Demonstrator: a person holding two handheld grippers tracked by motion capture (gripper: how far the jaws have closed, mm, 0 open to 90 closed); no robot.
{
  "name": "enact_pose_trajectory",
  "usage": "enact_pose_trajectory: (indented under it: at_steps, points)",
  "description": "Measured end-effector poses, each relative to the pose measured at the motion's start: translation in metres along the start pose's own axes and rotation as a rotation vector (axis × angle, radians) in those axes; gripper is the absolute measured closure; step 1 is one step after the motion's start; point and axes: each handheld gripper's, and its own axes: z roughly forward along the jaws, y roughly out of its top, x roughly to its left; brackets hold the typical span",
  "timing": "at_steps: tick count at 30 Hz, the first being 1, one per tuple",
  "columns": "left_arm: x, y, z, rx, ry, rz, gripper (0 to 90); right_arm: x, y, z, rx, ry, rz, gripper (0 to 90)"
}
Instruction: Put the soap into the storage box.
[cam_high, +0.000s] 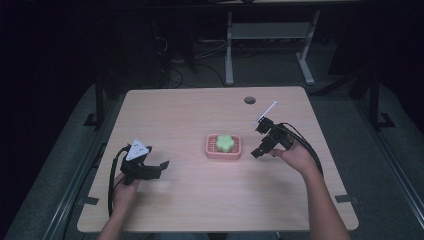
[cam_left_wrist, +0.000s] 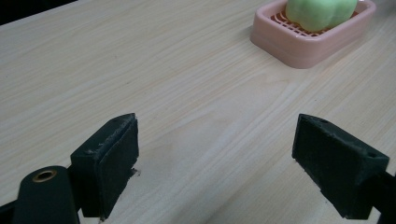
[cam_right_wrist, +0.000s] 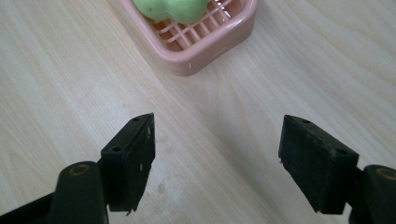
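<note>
A pink slatted soap dish (cam_high: 212, 151) sits at the middle of the wooden table, with a green lobed soap (cam_high: 224, 143) lying in it. In the left gripper view the dish (cam_left_wrist: 299, 46) and soap (cam_left_wrist: 320, 11) lie far off at the upper right. In the right gripper view the dish (cam_right_wrist: 219, 39) and soap (cam_right_wrist: 170, 8) are just ahead, at the top. My left gripper (cam_high: 159, 167) hovers left of the dish, open and empty (cam_left_wrist: 217, 163). My right gripper (cam_high: 259, 140) stands close to the dish's right side, open and empty (cam_right_wrist: 217, 163).
The table (cam_high: 190, 200) has a round cable hole (cam_high: 250, 100) near its far edge. Dark floor, cables and a white desk frame (cam_high: 230, 50) lie beyond the far side. Bare wood spreads in front of and around the dish.
</note>
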Motion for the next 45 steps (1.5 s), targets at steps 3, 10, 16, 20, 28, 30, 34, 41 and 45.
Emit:
enact_pose_trajectory:
  at_steps: [3, 10, 16, 20, 28, 30, 34, 41, 45]
  points:
    - [0.0, 0.0, 0.0, -0.001, 0.0, 0.0, 14.4, 0.0, -0.005, 0.0, 0.0, 0.0, 0.005, 26.6]
    - [-0.001, 0.0, 0.0, -0.001, -0.001, 0.001, 14.4, -0.001, -0.016, 0.0, 0.002, 0.001, 0.01, 26.6]
    - [-0.001, 0.0, 0.0, 0.0, -0.001, 0.0, 14.4, 0.0, -0.026, -0.001, -0.011, 0.005, 0.017, 26.6]
    - [-0.001, 0.0, 0.001, 0.002, -0.001, 0.0, 14.4, 0.001, -0.033, 0.0, -0.012, 0.005, 0.021, 26.6]
    - [0.0, 0.0, 0.001, 0.003, -0.002, 0.003, 14.4, -0.002, -0.051, -0.003, -0.016, -0.006, 0.042, 26.6]
    - [-0.001, 0.0, 0.001, 0.005, -0.004, 0.001, 14.4, -0.002, -0.056, -0.004, -0.025, -0.004, 0.054, 26.6]
    - [-0.001, 0.0, 0.001, 0.009, -0.004, 0.004, 14.4, -0.003, -0.064, -0.005, -0.029, -0.003, 0.063, 26.6]
    - [-0.001, 0.0, 0.001, 0.011, -0.004, 0.005, 14.4, -0.001, -0.075, -0.009, -0.048, -0.009, 0.075, 26.7]
    - [-0.001, 0.0, 0.001, 0.009, -0.004, 0.004, 14.4, 0.0, -0.083, -0.01, -0.057, -0.007, 0.082, 26.6]
